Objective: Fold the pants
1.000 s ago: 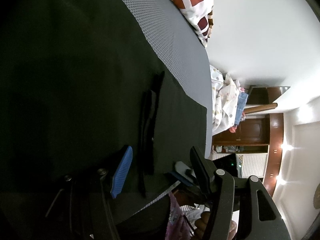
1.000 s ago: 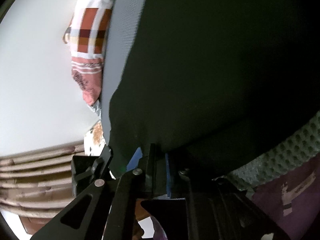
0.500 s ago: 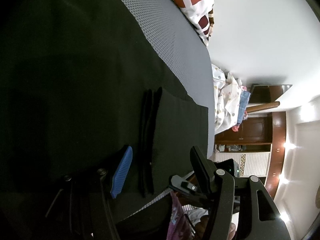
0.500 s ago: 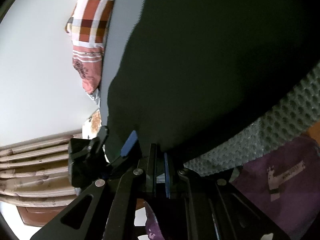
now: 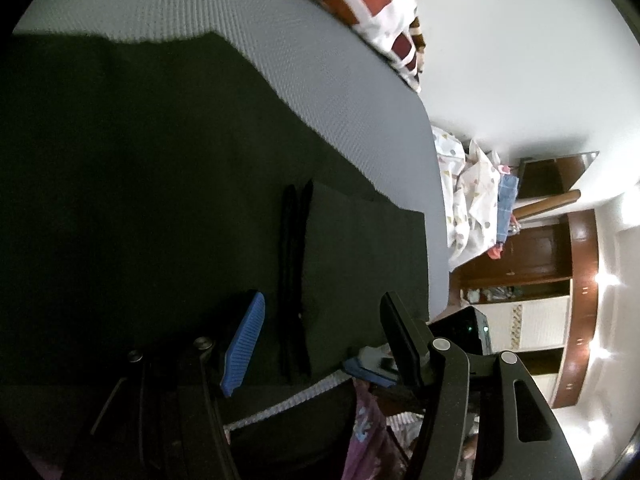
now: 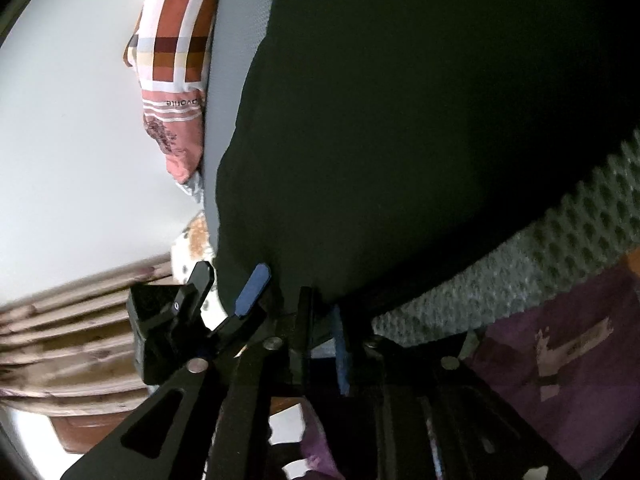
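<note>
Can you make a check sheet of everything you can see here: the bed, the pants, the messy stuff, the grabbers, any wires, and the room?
Surface: grey textured mattress, mostly covered.
Job's things: dark pants spread flat, a folded edge near the corner.
Clutter: checked pillow at the far edge; patterned cloth pile beside the bed.
Grippers: left gripper open, empty, above the pants; right gripper jaws opening at the pants' edge, whether pads still press unclear.
Cables: nothing seen.
Surroundings: white wall, brown wooden cabinet.
</note>
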Motion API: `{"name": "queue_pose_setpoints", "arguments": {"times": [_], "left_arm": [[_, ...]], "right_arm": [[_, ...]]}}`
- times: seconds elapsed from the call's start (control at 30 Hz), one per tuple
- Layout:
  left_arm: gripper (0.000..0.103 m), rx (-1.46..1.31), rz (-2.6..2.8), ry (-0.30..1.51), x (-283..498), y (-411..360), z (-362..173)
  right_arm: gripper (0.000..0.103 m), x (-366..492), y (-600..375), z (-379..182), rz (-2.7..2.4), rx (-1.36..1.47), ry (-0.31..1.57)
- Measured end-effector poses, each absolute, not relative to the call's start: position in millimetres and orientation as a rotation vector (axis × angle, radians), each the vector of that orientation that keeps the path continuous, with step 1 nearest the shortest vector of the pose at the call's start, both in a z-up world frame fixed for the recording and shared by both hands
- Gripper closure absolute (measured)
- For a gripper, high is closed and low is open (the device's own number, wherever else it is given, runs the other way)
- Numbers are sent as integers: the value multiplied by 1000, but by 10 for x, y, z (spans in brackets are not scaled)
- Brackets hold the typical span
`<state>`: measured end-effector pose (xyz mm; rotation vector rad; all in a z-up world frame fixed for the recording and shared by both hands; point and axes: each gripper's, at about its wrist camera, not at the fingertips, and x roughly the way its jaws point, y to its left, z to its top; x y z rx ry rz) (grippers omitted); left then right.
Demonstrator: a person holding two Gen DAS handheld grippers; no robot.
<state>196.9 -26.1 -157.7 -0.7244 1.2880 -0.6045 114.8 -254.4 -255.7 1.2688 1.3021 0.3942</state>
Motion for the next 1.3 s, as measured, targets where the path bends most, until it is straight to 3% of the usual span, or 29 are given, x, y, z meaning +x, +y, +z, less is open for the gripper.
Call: {"name": "queue_pose_setpoints", "arguments": {"times": [0.07, 0.2, 0.27, 0.33, 0.43, 0.57, 0.73, 0.8, 1.03, 1.3], "left_arm": [[42, -688, -577, 1271, 1908, -148, -1482], [42, -656, -491, 1213, 1763, 338, -1309], [42, -624, -398, 1149, 1681, 775, -1203], [39, -583, -319, 1094, 1652, 1167, -1109], [33, -556, -272, 1022, 1626, 1810, -1083], [33, -598, -289, 1091, 1723, 2341, -1373], [33, -594, -427, 1190, 1898, 2306, -1718], [27, -602, -464, 1174, 1930, 2292, -1724], [26, -712, -460, 1134, 1824, 2541, -1615], [22, -706, -551, 1240, 1724, 2477, -1823]], "right_arm": [[67, 1117, -2524, -2470, 424, 1237, 1310], [62, 1061, -2385, -2338, 557, 1238, 1327], [49, 1064, -2310, -2271, 600, 1215, 1321], [43, 1086, -2258, -2245, 610, 1194, 1318], [40, 1114, -2182, -2291, 618, 1214, 1333], [36, 1145, -2059, -2345, 623, 1199, 1370], [32, 1128, -1994, -2372, 599, 1173, 1409], [31, 1117, -2004, -2384, 579, 1177, 1420], [22, 1117, -2015, -2336, 562, 1186, 1391], [21, 1116, -2005, -2435, 544, 1222, 1420]]}}
